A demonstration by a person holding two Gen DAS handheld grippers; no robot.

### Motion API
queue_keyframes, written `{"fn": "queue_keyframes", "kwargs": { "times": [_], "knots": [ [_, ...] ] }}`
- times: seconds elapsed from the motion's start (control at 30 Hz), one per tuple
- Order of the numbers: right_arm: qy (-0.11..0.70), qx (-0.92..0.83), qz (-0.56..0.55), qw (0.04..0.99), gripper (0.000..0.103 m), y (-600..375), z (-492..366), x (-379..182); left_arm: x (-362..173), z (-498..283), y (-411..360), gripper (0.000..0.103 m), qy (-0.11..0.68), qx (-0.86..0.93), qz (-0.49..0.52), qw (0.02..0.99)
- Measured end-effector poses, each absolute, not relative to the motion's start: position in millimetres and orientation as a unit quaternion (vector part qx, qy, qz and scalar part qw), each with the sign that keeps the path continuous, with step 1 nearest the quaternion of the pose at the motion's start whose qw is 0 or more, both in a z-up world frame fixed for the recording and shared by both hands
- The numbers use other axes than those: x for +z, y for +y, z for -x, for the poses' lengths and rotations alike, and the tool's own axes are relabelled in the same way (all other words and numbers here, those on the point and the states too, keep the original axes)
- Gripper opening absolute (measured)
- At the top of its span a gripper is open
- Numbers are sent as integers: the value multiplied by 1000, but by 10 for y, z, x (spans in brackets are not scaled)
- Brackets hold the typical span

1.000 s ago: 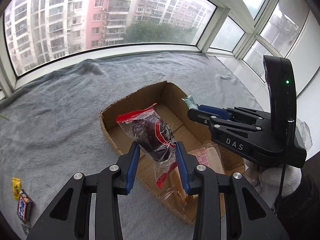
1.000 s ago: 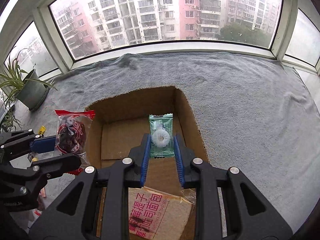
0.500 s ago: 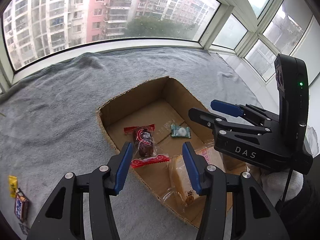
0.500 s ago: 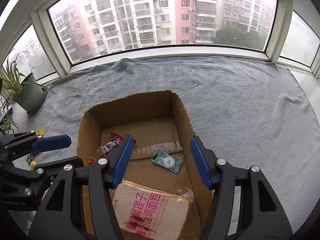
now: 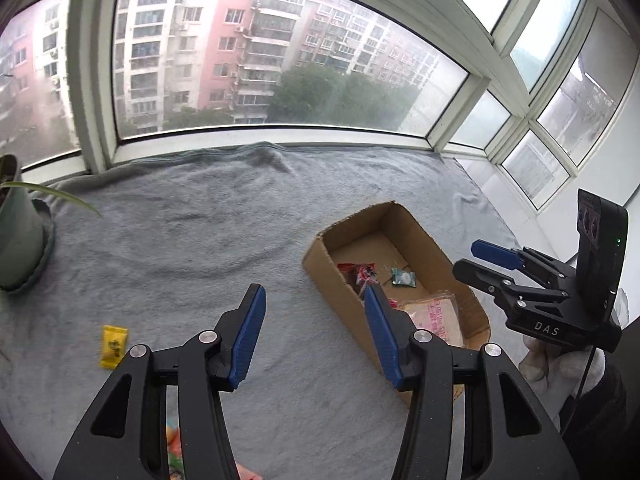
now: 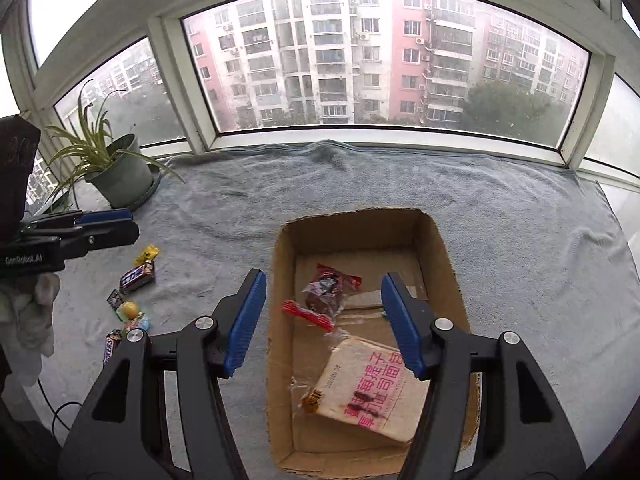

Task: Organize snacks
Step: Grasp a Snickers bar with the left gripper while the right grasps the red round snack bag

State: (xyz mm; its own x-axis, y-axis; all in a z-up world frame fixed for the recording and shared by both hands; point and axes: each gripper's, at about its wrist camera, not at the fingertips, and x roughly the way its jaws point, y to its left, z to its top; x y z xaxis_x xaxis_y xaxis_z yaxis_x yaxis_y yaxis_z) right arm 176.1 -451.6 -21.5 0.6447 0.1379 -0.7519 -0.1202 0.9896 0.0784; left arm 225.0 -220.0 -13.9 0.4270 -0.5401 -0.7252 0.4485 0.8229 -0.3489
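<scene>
The brown cardboard box point(image 6: 362, 236) sits on the fuzzy gray towel point(image 6: 500, 208). Inside lie a crinkly red snack bag point(image 6: 326, 292), a small green candy point(image 5: 403, 277) and flat wrapped bread point(image 6: 368, 390). Both the left gripper point(image 5: 314, 334) and the right gripper point(image 6: 322, 322) are wide open and hold nothing. More candies point(image 6: 138, 276) lie on the towel beside the box.

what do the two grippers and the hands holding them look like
Both grippers, left and right, are black plastic with ribbed blue finger pads and silver screws. The right one reads "DAS" in white, with a tall black module, green light and thin black cable; the left reads "GenRobot.AI". White gloves cover both hands.
</scene>
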Motion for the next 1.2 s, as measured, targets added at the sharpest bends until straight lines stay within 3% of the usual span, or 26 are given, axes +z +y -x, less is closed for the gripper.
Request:
{"fn": "queue_keyframes", "kwargs": {
  "times": [0.23,0.5,0.77,1.2],
  "knots": [
    [422,136,7,896,68,-3885,-1494,-200,-126,-2073,-1425,50,439,-246,62,862],
    [473,204,17,857,68,-3108,-1231,-640,-575,-1756,-802,50,478,-191,83,853],
    [522,233,38,819,68,-2585,-991,-1178,-1132,-1299,-730,50,533,-182,112,819],
    [558,226,13,799,68,-2392,-983,-1589,-1422,-1203,-803,50,557,-172,123,803]
  ]
}}
